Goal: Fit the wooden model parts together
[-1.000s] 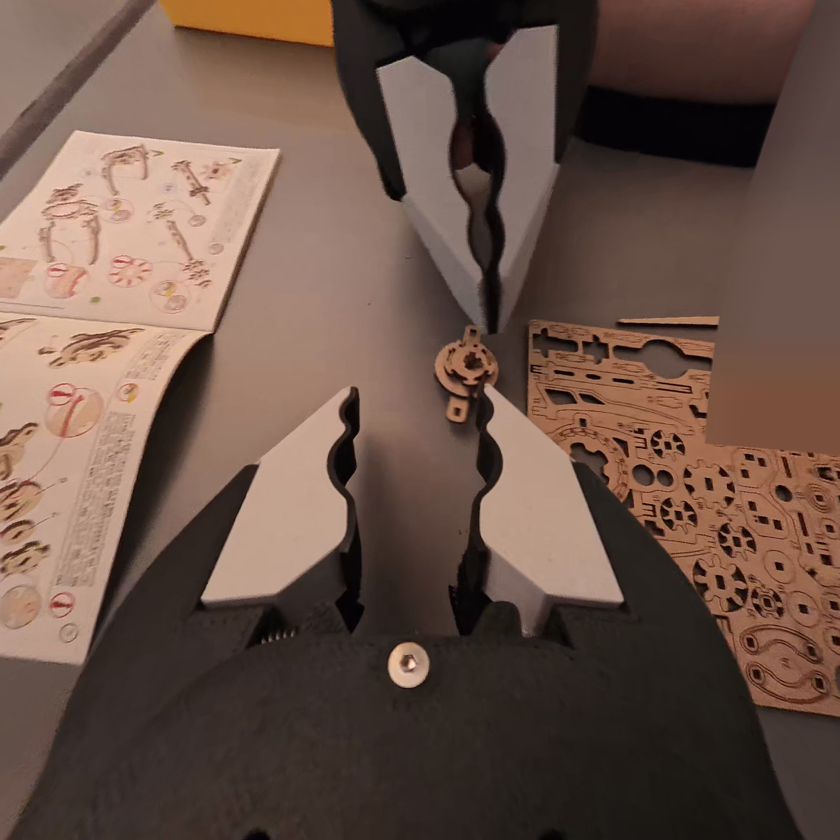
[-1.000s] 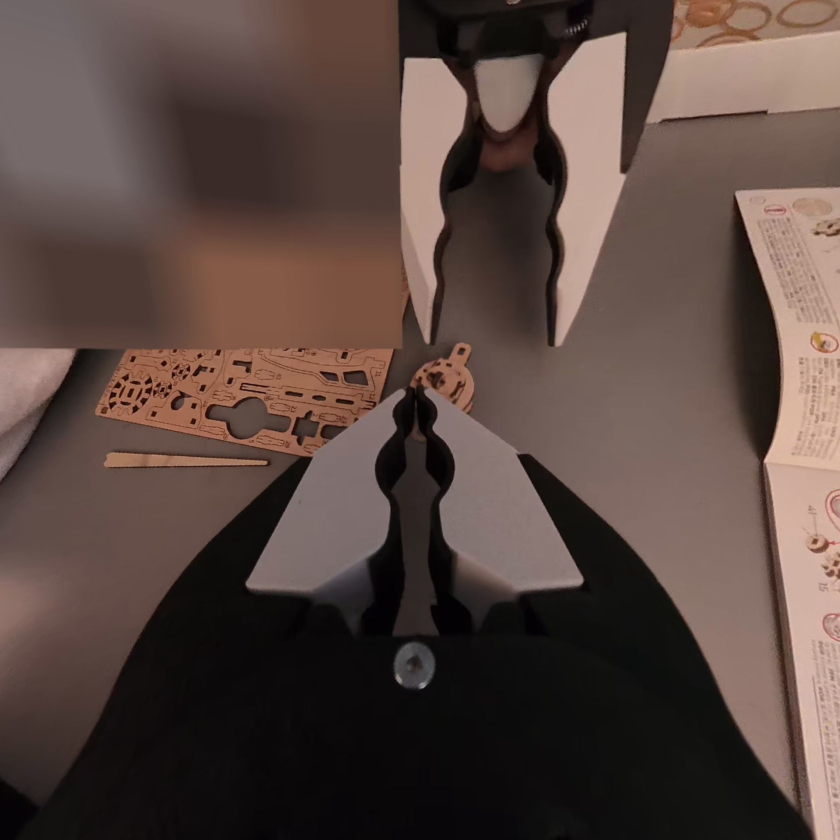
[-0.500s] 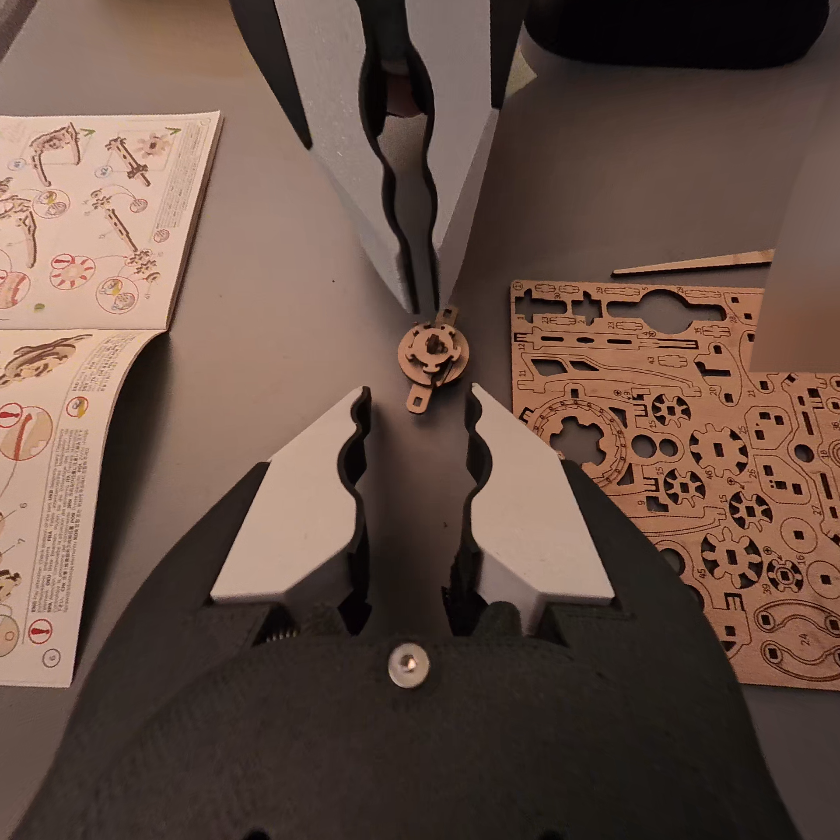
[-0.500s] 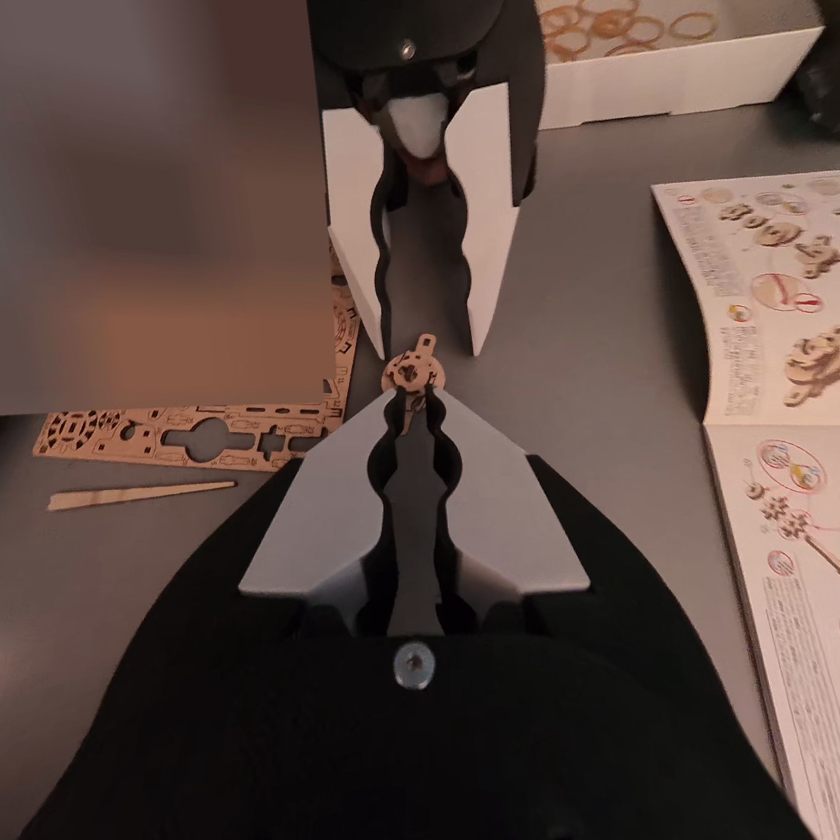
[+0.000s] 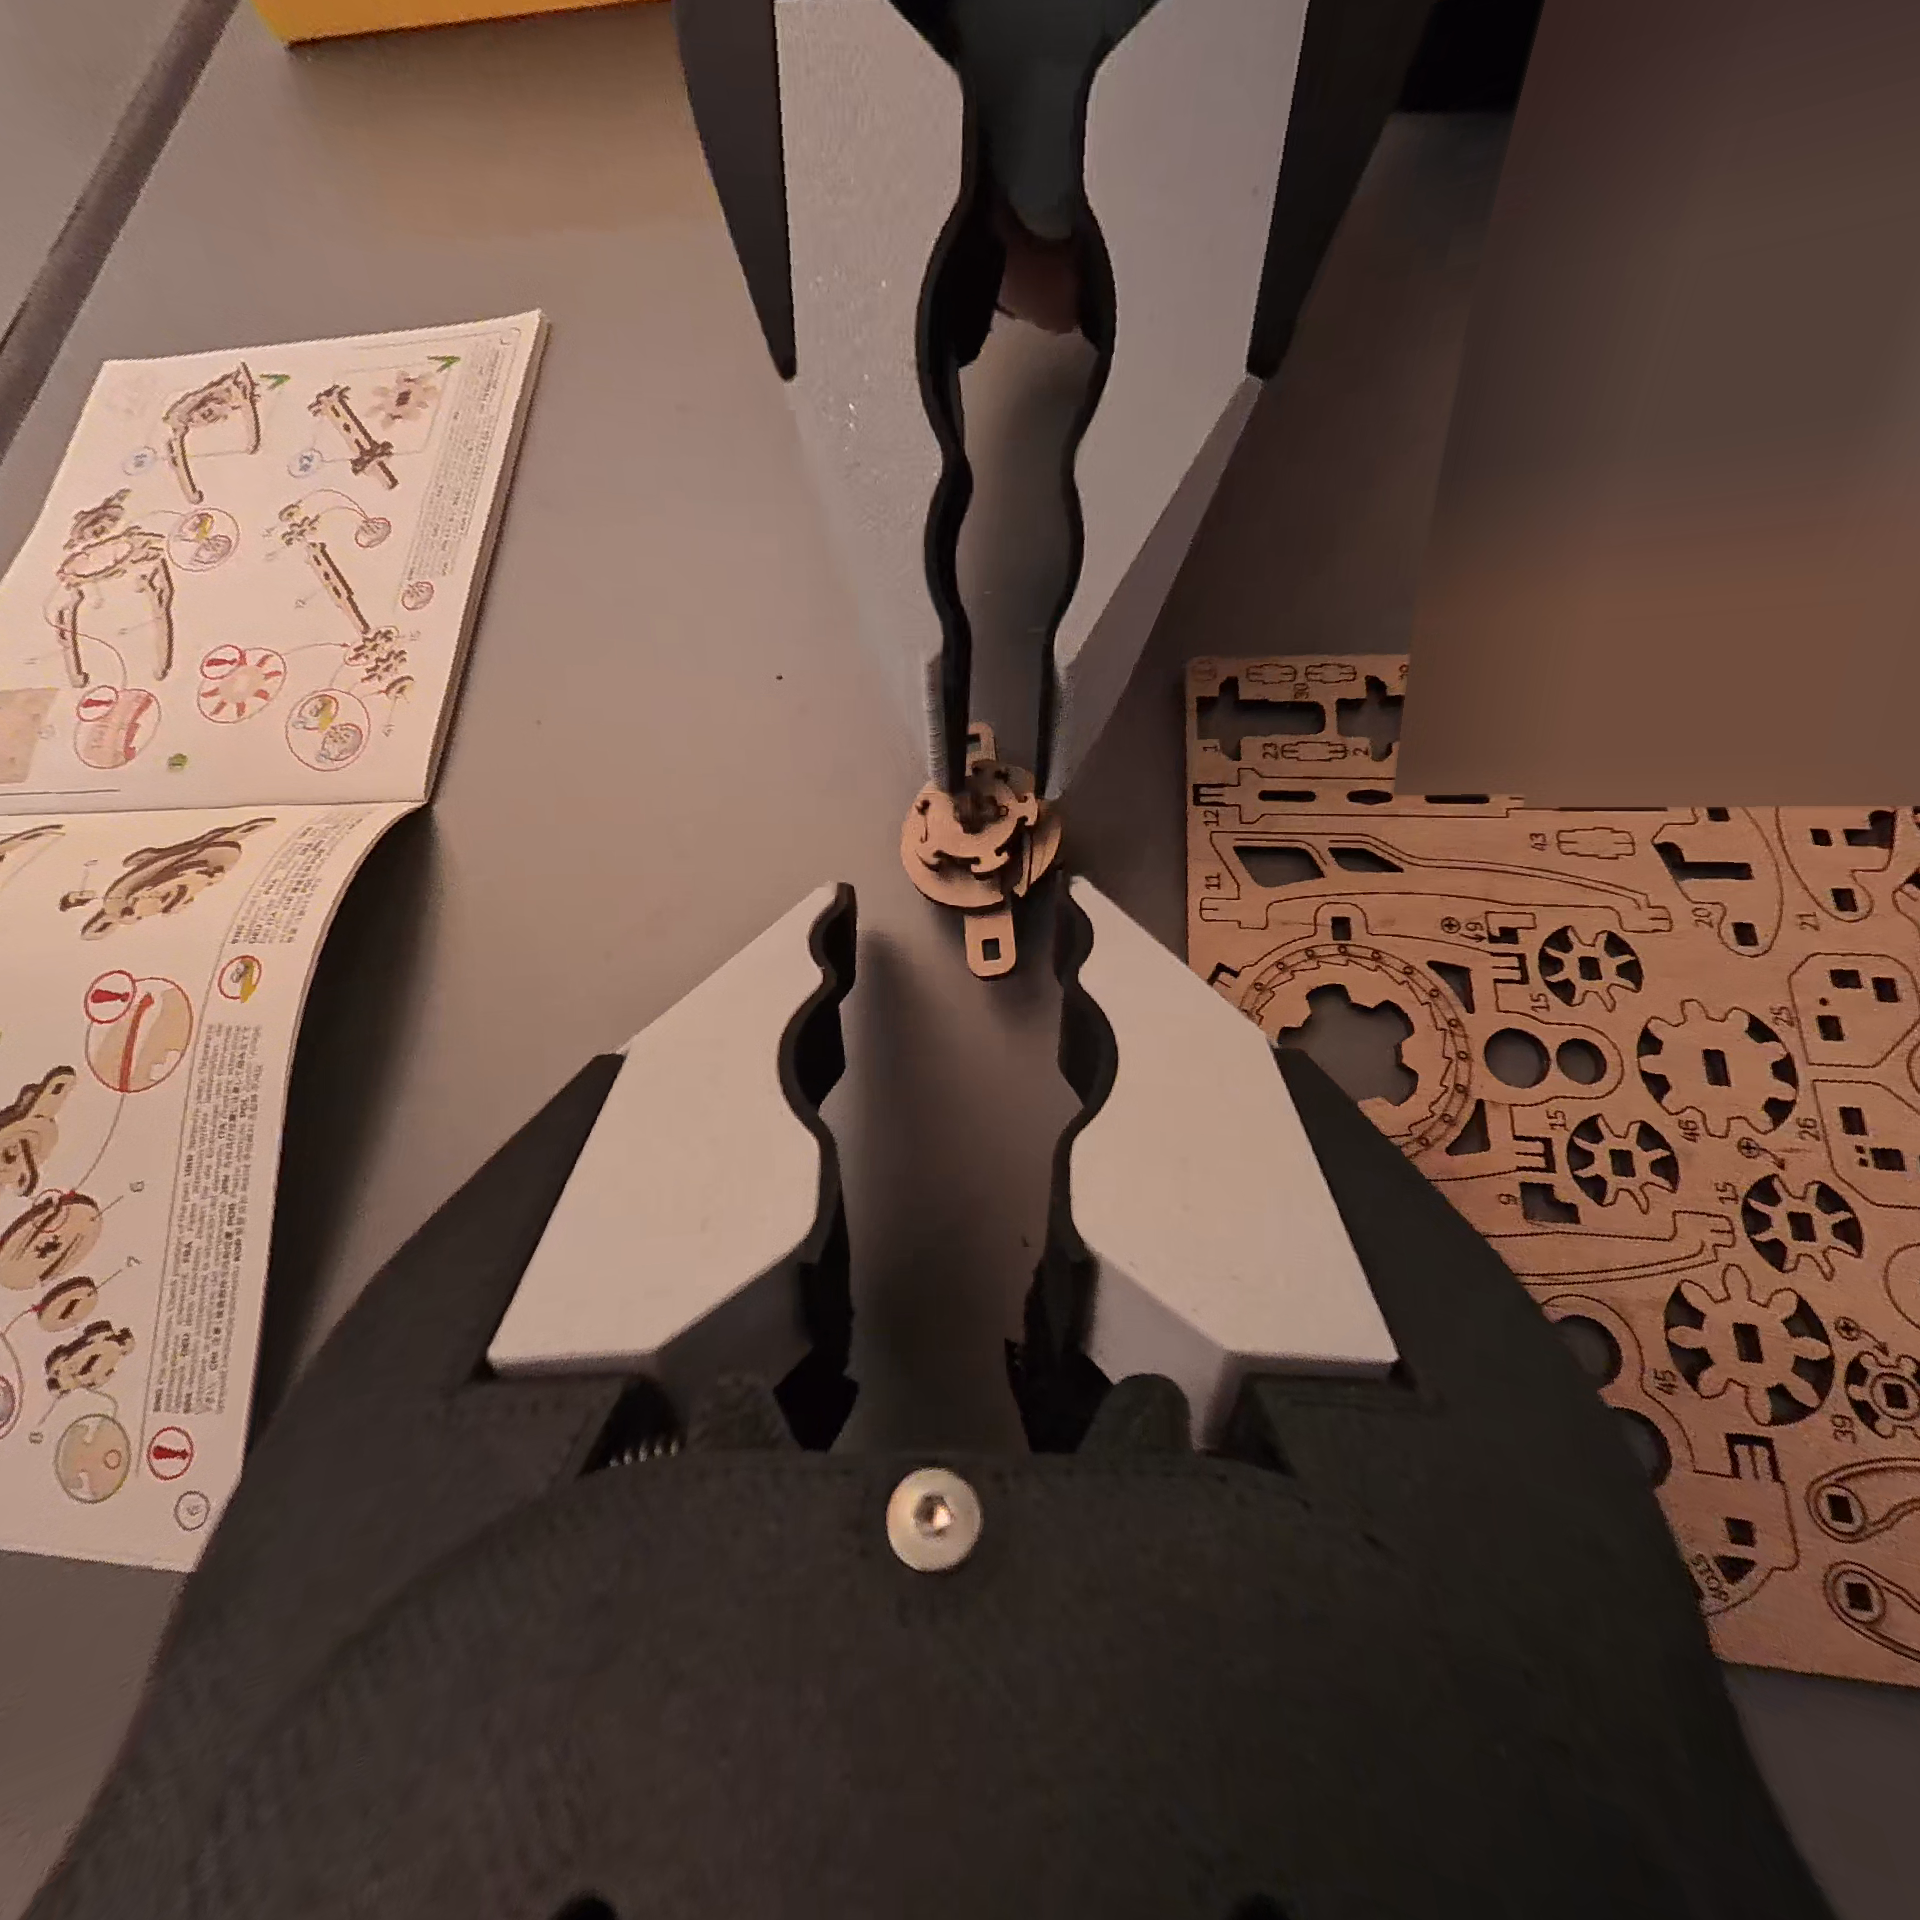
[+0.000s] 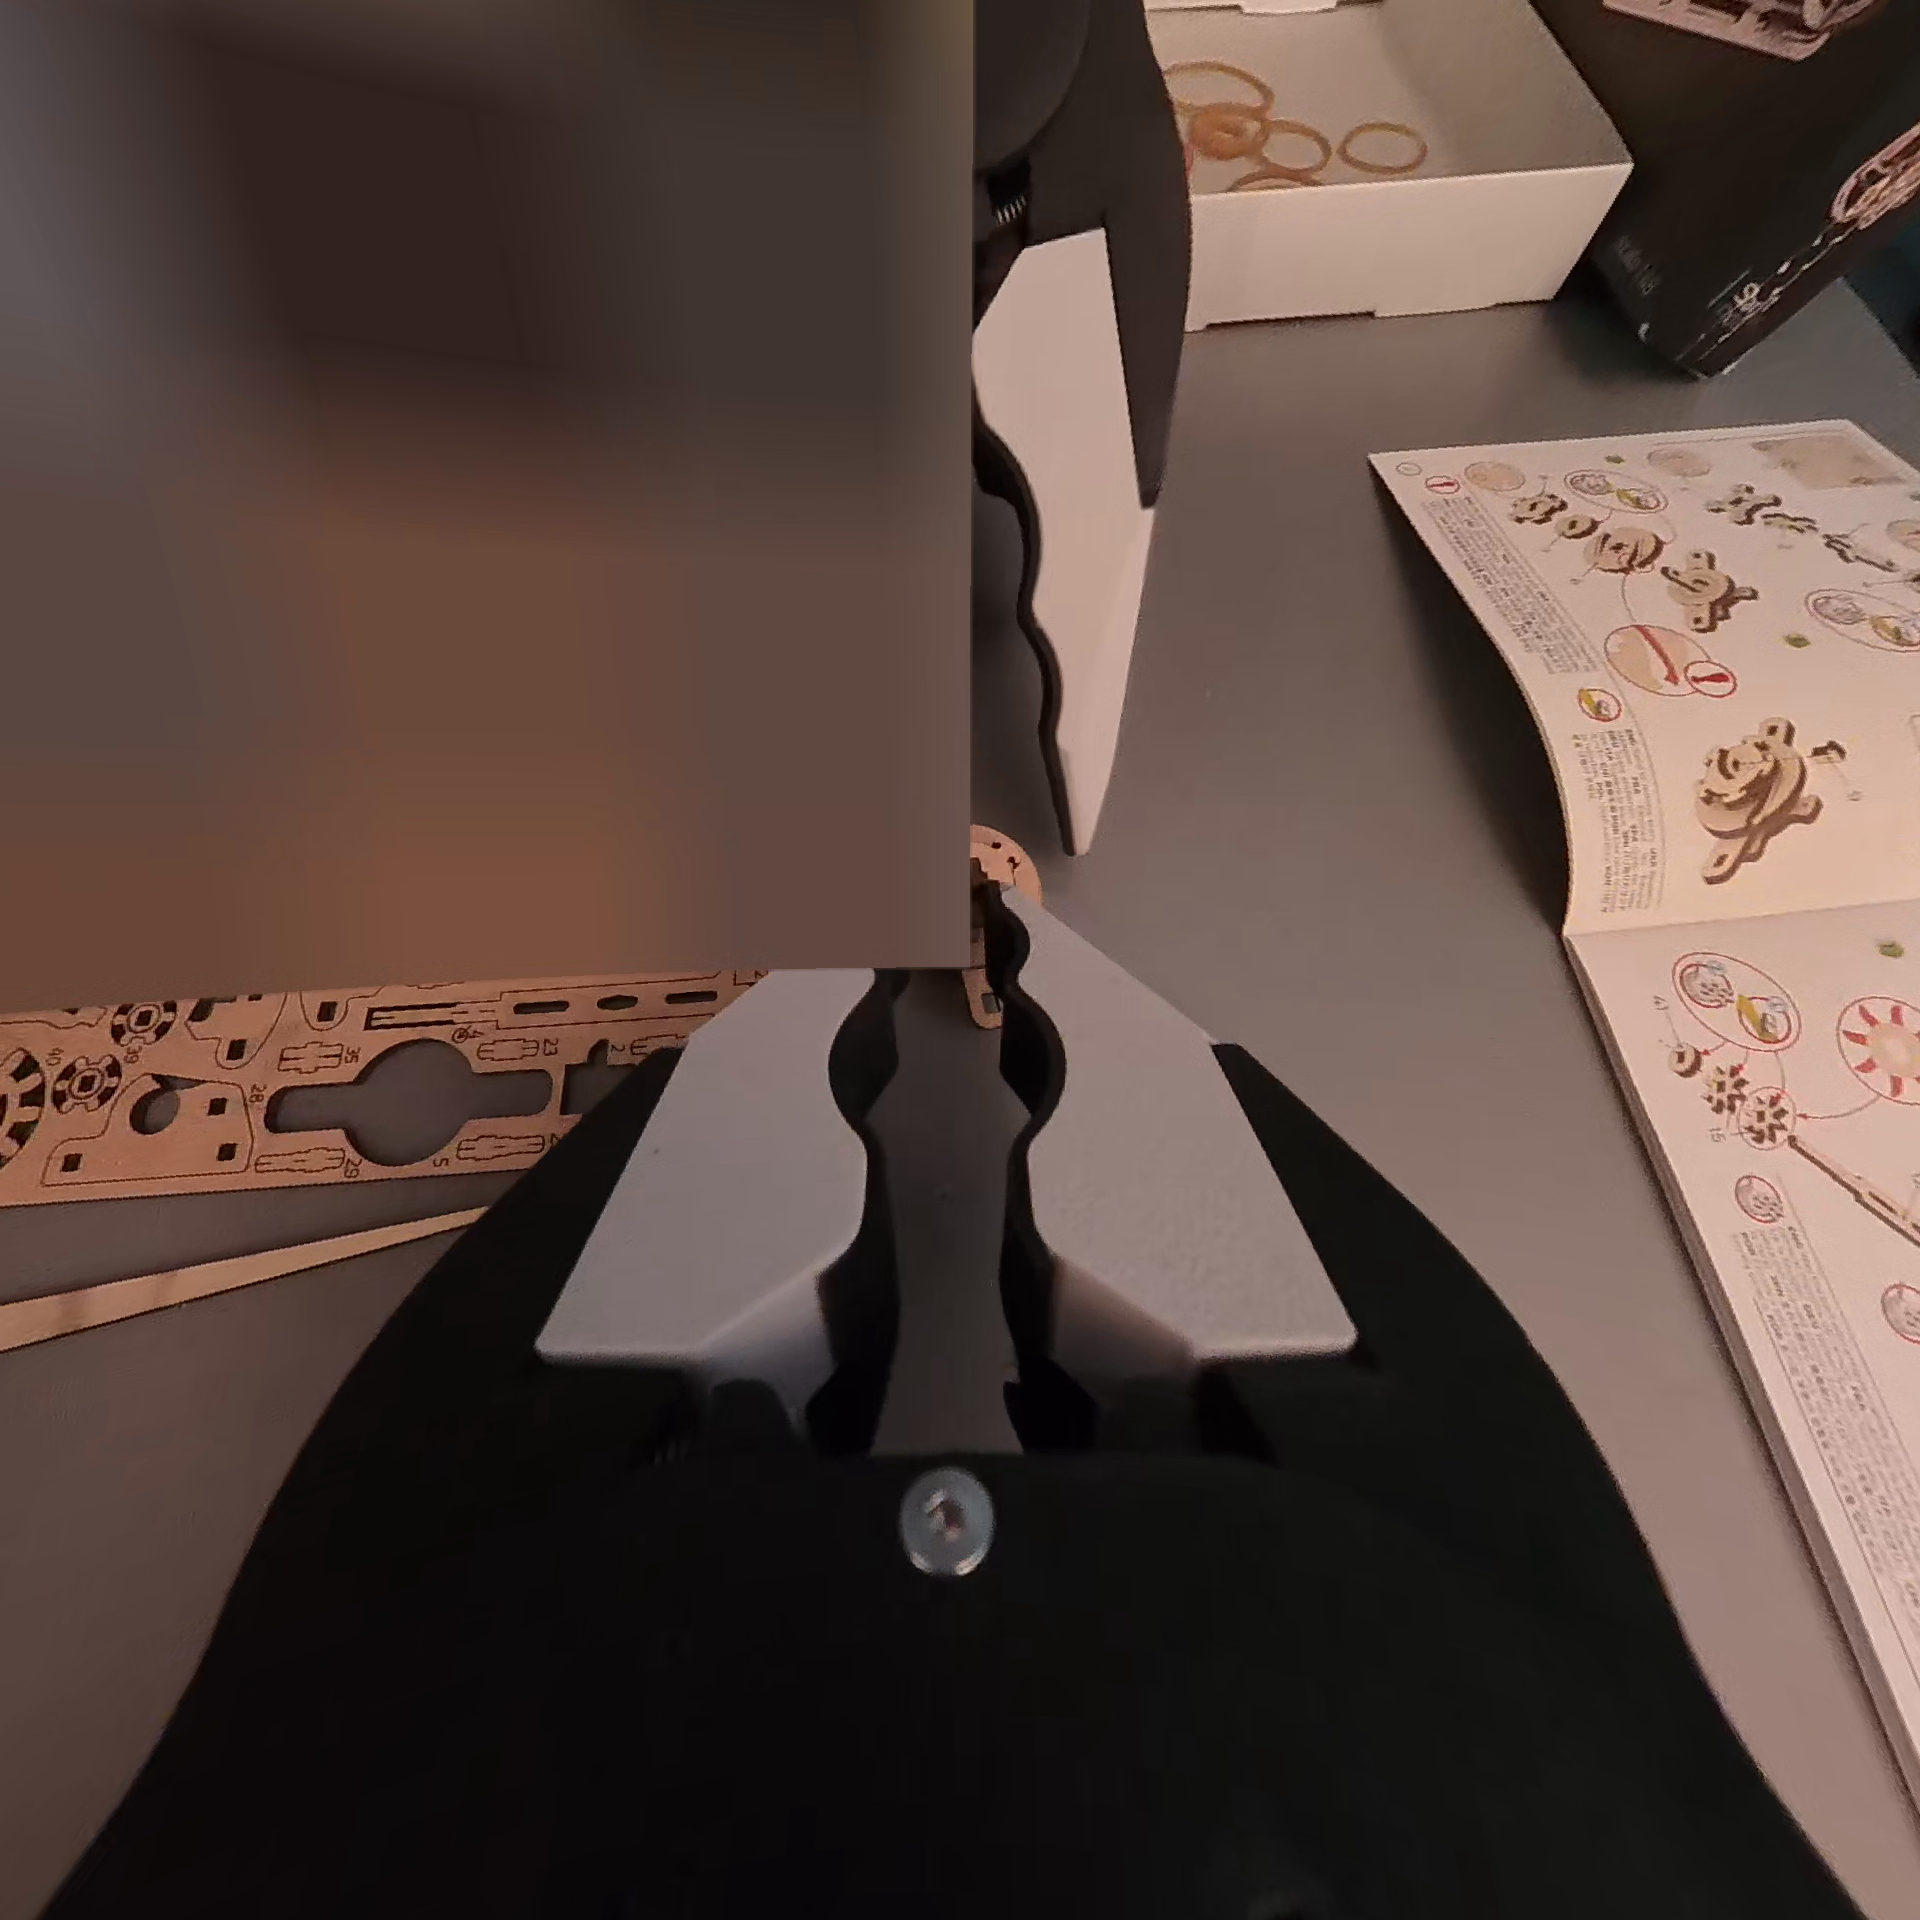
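A small wooden disc-and-cog assembly with a tab at each end sits on the grey table between the two grippers. My left gripper is open and empty, and its tips flank the near tab. My right gripper comes from the far side. Its jaws stand a little apart, with the far tab loose between them and the tips over the discs. In the right wrist view the right gripper has that tab between its jaws. A blur hides its left tip. One white left finger shows beyond.
A laser-cut wooden parts sheet lies right of the assembly and also shows in the right wrist view beside a thin wooden stick. An open instruction booklet lies left. A white box of rubber bands and a black box stand behind.
My left gripper has moved forward until its tips flank the near tab. My right gripper, shut on the far tab before, now has its jaws apart and reaches over the assembly.
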A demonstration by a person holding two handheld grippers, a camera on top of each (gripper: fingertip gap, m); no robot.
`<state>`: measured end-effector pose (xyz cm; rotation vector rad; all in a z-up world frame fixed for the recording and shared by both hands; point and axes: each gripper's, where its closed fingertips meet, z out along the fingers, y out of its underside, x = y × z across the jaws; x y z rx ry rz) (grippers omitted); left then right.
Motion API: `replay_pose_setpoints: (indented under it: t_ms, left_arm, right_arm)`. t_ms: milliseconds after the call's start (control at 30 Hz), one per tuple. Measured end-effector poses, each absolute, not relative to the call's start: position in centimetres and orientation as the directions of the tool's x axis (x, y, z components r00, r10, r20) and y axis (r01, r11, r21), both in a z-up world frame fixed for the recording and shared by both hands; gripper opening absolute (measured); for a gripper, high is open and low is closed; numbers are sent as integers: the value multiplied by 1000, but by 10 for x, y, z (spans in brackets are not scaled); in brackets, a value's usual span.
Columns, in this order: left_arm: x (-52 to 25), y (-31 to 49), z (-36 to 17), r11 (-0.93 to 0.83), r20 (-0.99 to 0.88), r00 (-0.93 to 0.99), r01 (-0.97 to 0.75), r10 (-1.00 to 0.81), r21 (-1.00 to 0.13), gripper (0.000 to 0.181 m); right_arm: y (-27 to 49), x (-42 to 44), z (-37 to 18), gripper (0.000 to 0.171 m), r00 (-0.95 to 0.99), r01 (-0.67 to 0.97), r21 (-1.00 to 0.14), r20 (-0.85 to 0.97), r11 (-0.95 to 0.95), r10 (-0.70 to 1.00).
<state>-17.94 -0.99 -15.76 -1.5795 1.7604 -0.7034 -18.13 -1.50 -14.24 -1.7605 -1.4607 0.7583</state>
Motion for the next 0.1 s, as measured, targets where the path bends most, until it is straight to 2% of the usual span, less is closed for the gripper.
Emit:
replay_pose_setpoints:
  t_ms: [100]
  left_arm:
    - [-179,-12,-158,122,-107,-61,-630,-992,-767,31]
  right_arm:
    - [-13,-181,-143,11,191,544,-829,-30,-131,981]
